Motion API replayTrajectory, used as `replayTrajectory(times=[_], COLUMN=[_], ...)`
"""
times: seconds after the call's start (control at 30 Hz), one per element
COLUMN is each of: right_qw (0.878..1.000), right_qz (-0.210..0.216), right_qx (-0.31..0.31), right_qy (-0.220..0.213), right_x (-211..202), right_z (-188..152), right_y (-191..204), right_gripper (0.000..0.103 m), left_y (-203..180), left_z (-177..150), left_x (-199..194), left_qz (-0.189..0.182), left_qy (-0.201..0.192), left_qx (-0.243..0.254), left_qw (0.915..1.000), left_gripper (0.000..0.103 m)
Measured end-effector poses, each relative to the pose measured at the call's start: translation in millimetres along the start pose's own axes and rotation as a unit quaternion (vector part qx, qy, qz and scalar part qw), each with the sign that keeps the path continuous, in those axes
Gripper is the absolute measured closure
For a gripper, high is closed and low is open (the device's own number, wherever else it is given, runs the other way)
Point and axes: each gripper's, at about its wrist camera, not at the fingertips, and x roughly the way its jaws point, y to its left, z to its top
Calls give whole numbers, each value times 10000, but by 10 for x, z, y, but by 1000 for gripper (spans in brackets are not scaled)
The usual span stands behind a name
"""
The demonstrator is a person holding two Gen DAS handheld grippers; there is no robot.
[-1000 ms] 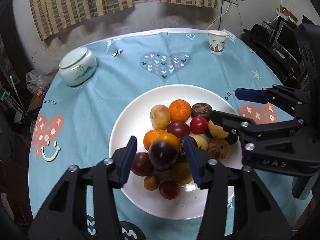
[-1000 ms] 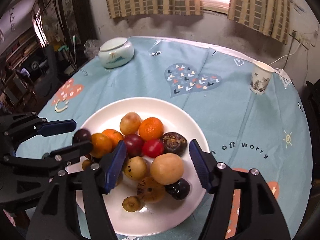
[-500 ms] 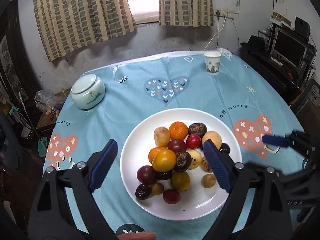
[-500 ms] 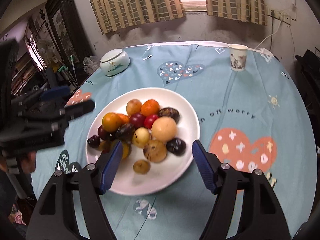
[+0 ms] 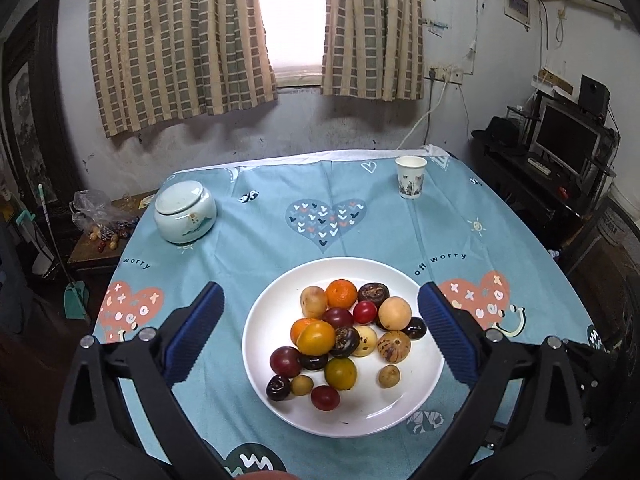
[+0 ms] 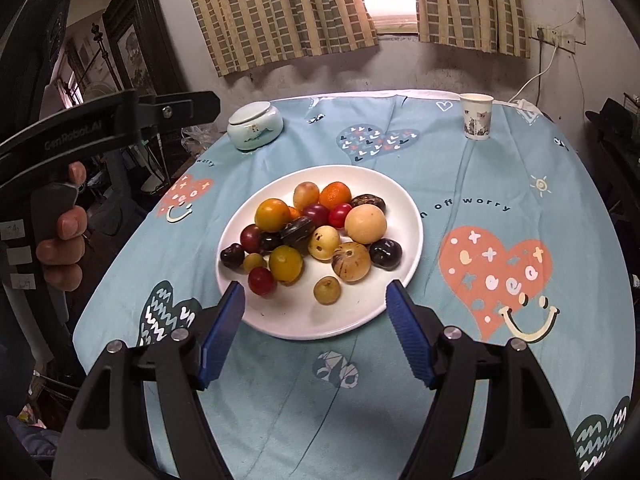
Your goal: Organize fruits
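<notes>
1. The fruits (image 5: 344,336) are small, round and smooth. I judge them light but prone to roll, and some thin-skinned ones likely soft enough to bruise.
2. Best hold, I think: across the widest part of a single fruit, jaws either side, closing gently. Loose ones at the pile's edge, such as the small tan one (image 6: 327,289) lying alone, look easiest; those in the middle touch neighbours and could set others rolling.
3. Looks: a mixed heap of oranges, yellow-orange plums, dark red and near-black round fruits, pale tan ones, one streaked brown and two wrinkled dark ones.
4. Place: all heaped on the white plate (image 5: 276,400), which sits on the counter (image 5: 248,240) covered with a blue heart-print cloth. A lidded jar (image 5: 185,212) and paper cup (image 5: 411,177) stand well apart at the far side.
5. Left gripper (image 5: 320,338): jaws wide open, holding nothing, raised above the plate.
6. Right gripper (image 6: 316,334): jaws wide open, empty, near the plate's near rim.
</notes>
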Motion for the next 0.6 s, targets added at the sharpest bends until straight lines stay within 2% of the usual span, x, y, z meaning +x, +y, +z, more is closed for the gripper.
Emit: replayTrajectory(times=[0.6], right_qw=[10000], right_qz=[7], right_qx=[-95], right_qy=[7], right_x=[-22], right_z=[-102], right_y=[292], right_gripper=[29], left_y=[186], left_z=[-22], left_x=[-191], left_qz=[171], left_qy=[-22], left_qx=[-80], left_qw=[9998], left_gripper=[4])
